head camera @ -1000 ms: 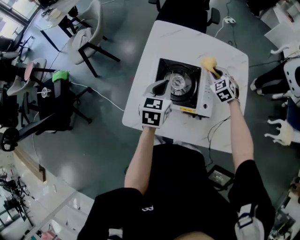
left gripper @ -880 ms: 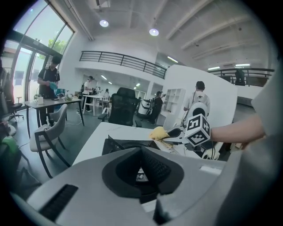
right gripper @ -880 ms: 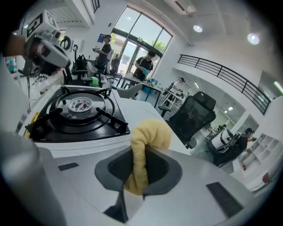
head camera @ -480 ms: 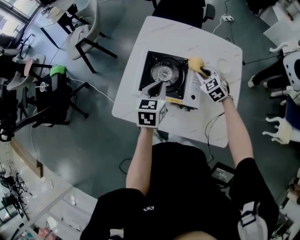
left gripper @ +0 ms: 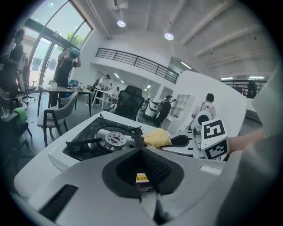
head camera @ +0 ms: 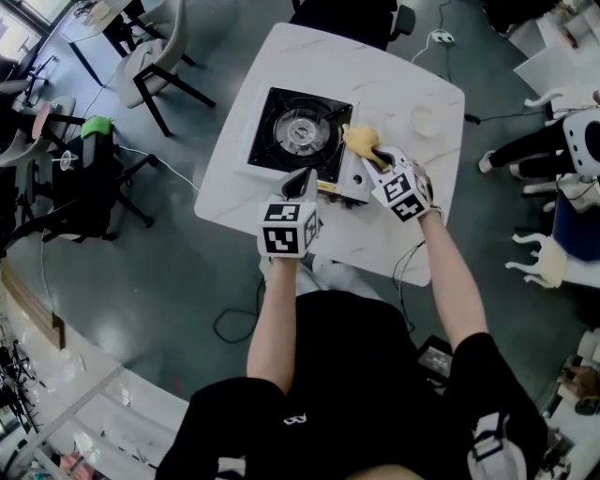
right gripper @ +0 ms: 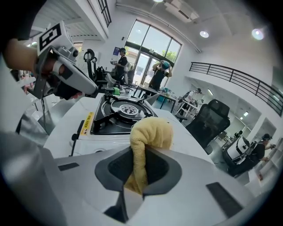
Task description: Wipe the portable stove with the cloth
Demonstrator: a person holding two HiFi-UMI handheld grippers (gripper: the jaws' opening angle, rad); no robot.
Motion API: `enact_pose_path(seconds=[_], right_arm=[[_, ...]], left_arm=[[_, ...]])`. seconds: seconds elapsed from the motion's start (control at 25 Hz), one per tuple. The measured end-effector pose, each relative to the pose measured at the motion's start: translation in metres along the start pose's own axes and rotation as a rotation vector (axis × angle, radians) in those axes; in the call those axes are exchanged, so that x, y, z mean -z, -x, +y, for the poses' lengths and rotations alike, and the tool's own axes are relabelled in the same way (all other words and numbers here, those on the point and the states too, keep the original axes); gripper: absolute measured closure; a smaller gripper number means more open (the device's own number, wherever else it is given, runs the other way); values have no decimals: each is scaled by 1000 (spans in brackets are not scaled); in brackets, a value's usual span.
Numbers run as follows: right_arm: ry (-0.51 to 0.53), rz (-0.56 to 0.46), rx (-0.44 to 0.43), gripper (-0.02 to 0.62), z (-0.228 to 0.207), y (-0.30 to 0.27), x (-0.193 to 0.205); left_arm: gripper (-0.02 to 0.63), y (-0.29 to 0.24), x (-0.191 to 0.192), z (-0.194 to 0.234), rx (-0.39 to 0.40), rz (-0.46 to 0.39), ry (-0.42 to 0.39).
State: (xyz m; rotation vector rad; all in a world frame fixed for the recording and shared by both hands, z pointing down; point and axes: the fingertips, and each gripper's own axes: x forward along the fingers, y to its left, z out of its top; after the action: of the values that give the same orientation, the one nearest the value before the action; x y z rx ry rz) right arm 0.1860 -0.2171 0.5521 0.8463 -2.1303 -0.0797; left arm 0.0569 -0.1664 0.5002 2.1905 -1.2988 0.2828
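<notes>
A portable stove (head camera: 298, 133) with a black burner top and a white right panel stands on the white table (head camera: 394, 70). My right gripper (head camera: 373, 161) is shut on a yellow cloth (head camera: 360, 141), which rests on that right panel beside the burner. In the right gripper view the cloth (right gripper: 150, 131) bulges out past the jaws, with the stove (right gripper: 120, 113) just beyond. My left gripper (head camera: 303, 182) is at the stove's near edge, jaws together and holding nothing. In the left gripper view the stove (left gripper: 106, 139) and cloth (left gripper: 157, 137) lie ahead.
A small white round cup (head camera: 424, 120) sits on the table right of the stove. A black office chair (head camera: 347, 14) stands at the table's far side, more chairs (head camera: 155, 56) at the left. Cables (head camera: 178, 169) run over the floor. People stand in the background.
My right gripper has drawn the cloth from the stove's far right corner toward me along the right panel. The left gripper has stayed at the stove's near edge.
</notes>
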Motion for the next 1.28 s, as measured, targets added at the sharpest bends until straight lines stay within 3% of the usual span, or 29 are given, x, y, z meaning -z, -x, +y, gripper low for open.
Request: enact_pose_path(seconds=[0.6, 0.76, 0.92, 1.08, 1.16, 1.28], right_arm=[[49, 5, -85, 560, 75, 40, 5], [91, 22, -155, 558, 98, 48, 6], [47, 36, -340, 557, 120, 60, -2], [-138, -136, -478, 557, 121, 89, -39], [-187, -245, -480, 557, 108, 100, -67], [-209, -331, -420, 557, 76, 107, -94]], left_arm=[[607, 18, 32, -46, -12, -3, -10], [606, 26, 28, -46, -29, -15, -23], [606, 36, 17, -37, -54, -40, -26], [606, 42, 11, -31, -67, -60, -9], [606, 46, 1, -24, -78, -87, -4], [606, 52, -22, -16, -101, -135, -7]])
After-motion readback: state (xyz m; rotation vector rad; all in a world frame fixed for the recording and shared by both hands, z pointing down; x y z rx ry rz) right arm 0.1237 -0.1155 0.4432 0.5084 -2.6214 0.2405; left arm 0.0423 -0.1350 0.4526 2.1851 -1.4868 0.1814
